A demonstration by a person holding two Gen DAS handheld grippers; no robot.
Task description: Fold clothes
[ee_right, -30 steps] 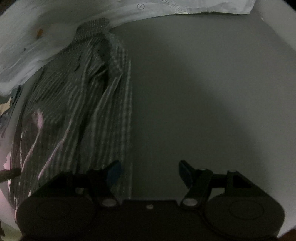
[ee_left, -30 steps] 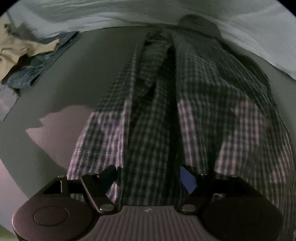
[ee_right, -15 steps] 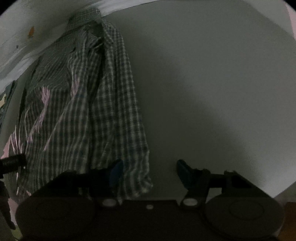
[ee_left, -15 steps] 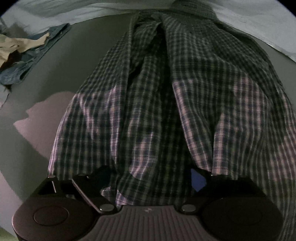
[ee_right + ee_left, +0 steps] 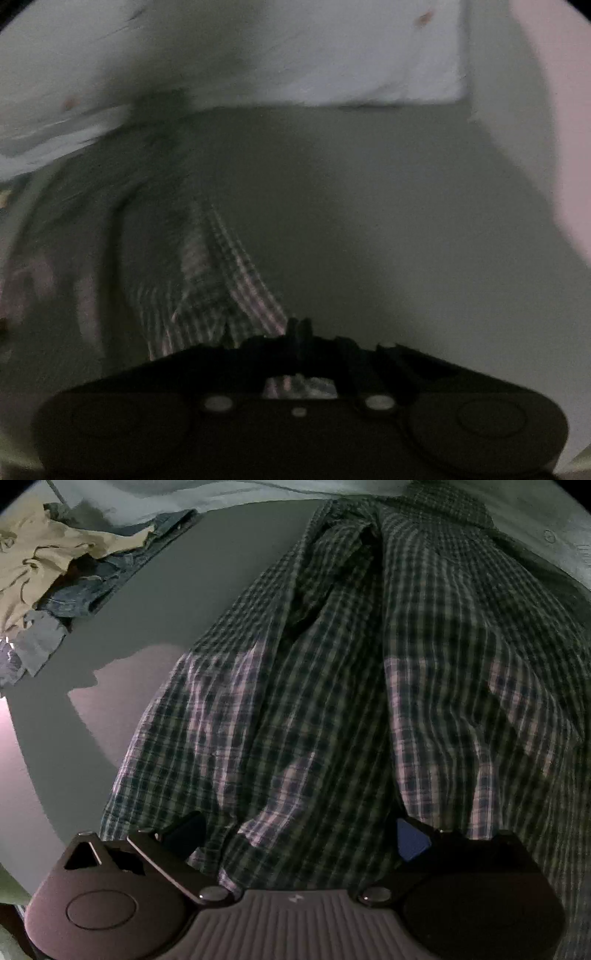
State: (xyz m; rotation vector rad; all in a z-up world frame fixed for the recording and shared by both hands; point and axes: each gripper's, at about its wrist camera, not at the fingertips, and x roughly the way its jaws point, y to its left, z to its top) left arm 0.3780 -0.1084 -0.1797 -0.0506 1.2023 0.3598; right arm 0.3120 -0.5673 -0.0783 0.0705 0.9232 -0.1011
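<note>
A dark checked shirt [image 5: 351, 664] lies lengthwise on the grey table [image 5: 192, 583], collar at the far end. My left gripper [image 5: 297, 830] hangs over its near hem. Its jaws are opening wide, and the rumpled hem lies between the fingers without being pressed. In the blurred right wrist view my right gripper [image 5: 299, 328] is shut on the shirt's [image 5: 221, 280] right-hand edge near the hem. A bit of checked cloth shows behind the closed fingers, and the fabric rises toward them.
A pile of beige and denim clothes [image 5: 48, 561] sits at the table's far left. A white sheet [image 5: 166, 494] runs along the back, seen also as a white sheet [image 5: 295, 55] from the right. Bare grey table [image 5: 406, 240] lies right of the shirt.
The right gripper went from open beside the shirt's edge to shut on it and swung fast, blurring its view. The left gripper's fingers spread wider and it came lower over the hem.
</note>
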